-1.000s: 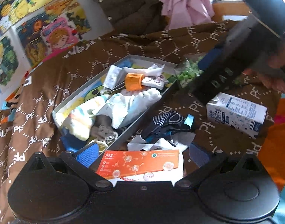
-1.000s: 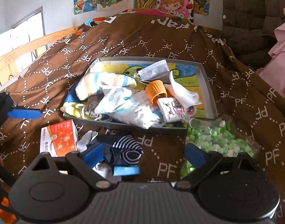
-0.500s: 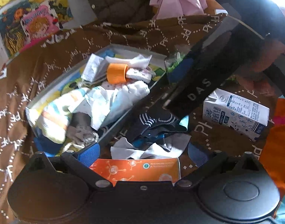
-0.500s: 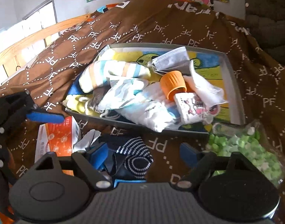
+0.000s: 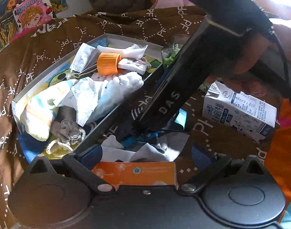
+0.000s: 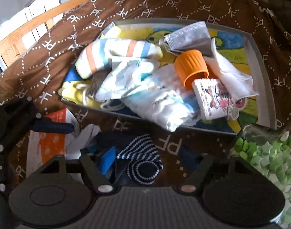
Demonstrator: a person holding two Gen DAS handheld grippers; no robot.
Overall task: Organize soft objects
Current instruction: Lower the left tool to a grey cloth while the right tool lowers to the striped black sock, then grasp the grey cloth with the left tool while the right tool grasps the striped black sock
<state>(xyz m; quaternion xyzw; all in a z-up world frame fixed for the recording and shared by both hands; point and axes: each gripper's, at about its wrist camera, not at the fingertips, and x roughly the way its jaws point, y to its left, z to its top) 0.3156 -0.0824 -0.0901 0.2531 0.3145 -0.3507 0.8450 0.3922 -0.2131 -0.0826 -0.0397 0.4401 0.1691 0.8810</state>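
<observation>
A grey tray (image 6: 259,43) on the brown bedspread holds soft things: a striped sock (image 6: 114,55), white cloths (image 6: 160,99), a face mask (image 6: 189,36), plus an orange cap (image 6: 191,66). The tray also shows in the left wrist view (image 5: 50,70). In front of it lies a dark striped sock (image 6: 143,164) on a pile of white and blue cloth (image 5: 145,150). My right gripper (image 6: 145,158) is open, its fingers either side of the dark sock. My left gripper (image 5: 147,152) is open over the cloth pile and an orange box (image 5: 134,171).
A milk carton (image 5: 239,110) lies right of the pile. A clear bag of green pieces (image 6: 267,158) sits at the tray's near right corner. The right gripper's black body (image 5: 183,87) crosses the left wrist view. Posters and hanging clothes stand behind the bed.
Both grippers have moved forward and down toward the cloth pile. The right gripper has come down around the dark striped sock. Both stay open.
</observation>
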